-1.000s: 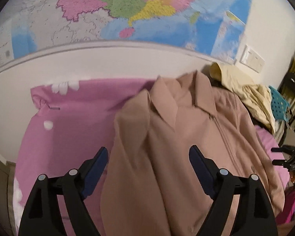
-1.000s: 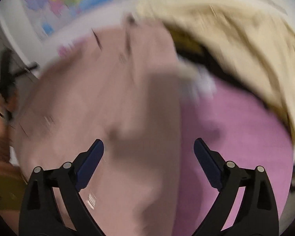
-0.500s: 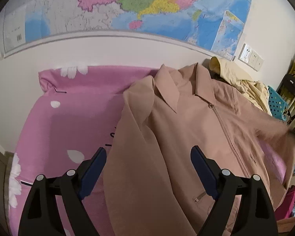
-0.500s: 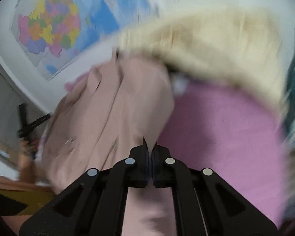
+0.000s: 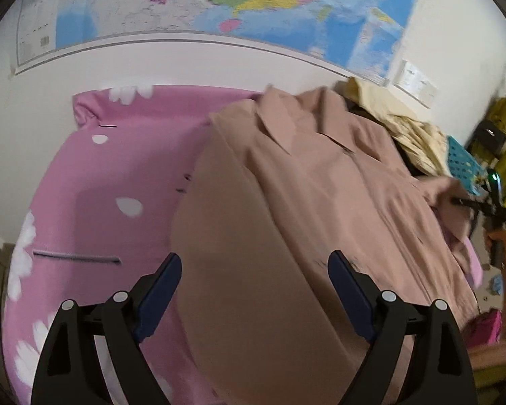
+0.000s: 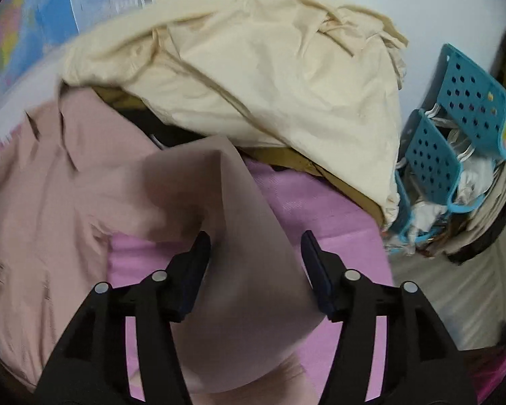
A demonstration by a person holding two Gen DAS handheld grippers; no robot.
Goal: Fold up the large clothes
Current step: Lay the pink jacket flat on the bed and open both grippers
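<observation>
A dusty-pink collared jacket (image 5: 320,202) lies front-up on the pink flowered bed sheet (image 5: 111,175), its left sleeve folded in over the body. My left gripper (image 5: 254,290) is open and empty above the jacket's lower left part. My right gripper (image 6: 256,263) is open, with the jacket's right sleeve (image 6: 232,236) lying loosely between its fingers (image 6: 194,270). The jacket's collar and body (image 6: 50,195) show at the left of the right wrist view. The right gripper also shows at the far right of the left wrist view (image 5: 489,209).
A crumpled cream garment (image 6: 270,77) is heaped at the head of the bed, also in the left wrist view (image 5: 398,118). A teal perforated basket (image 6: 455,128) with white items stands beside the bed. A wall map (image 5: 219,3) hangs behind.
The right gripper was open, shut on the sleeve half a second ago, and has opened again, with the sleeve now lying toward the jacket body. The left gripper stayed open and drew back slightly.
</observation>
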